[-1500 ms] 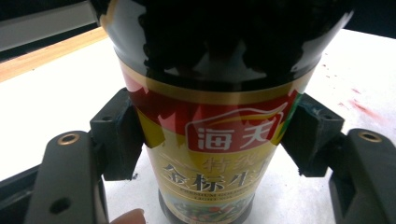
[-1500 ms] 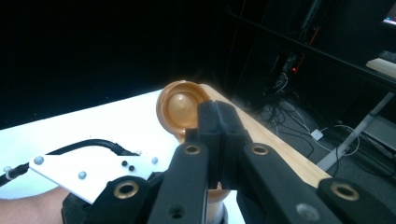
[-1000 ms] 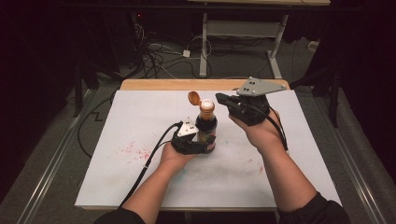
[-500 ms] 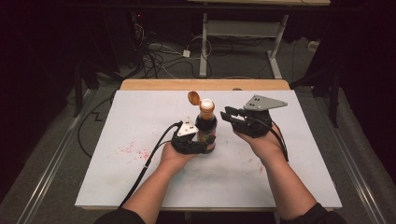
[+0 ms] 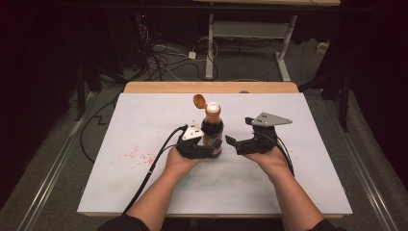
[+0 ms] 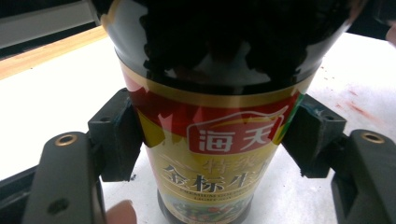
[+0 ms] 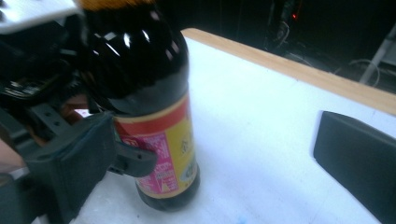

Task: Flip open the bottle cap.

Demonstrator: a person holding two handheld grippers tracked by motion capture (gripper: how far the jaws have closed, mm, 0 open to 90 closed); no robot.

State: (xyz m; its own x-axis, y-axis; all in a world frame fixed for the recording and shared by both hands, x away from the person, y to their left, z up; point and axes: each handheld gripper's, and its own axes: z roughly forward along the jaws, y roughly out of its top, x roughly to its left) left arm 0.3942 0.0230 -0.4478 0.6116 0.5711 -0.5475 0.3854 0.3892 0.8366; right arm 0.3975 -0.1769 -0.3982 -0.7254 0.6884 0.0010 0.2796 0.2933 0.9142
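Black pads of my left gripper (image 6: pixel 210 144) press the labelled waist of the dark sauce bottle (image 6: pixel 219 116) from both sides, pinching it upright on the white table (image 5: pixel 144 120). My right gripper (image 5: pixel 240 132) hangs just off the bottle's three o'clock side, jaws spread wide and touching nothing; in the right gripper view one jaw rises at the lower left in front of the bottle (image 7: pixel 149 116) and the other stands far out at the right.

Outward from there, the bottle stands near the table's centre, and its orange flip cap (image 5: pixel 198 100) is tipped open toward eleven o'clock, with the pale mouth (image 5: pixel 212 107) bare. So the opening looks done, I judge, and what is left is pouring or closing, with the bottle held ready for either. Faint red specks (image 5: pixel 137 155) lie at about eight o'clock from the bottle.

Hard to read: the bottle's top is cut off in both gripper views, the dark glass hides how full it is, and I cannot make out the cap's hinge.
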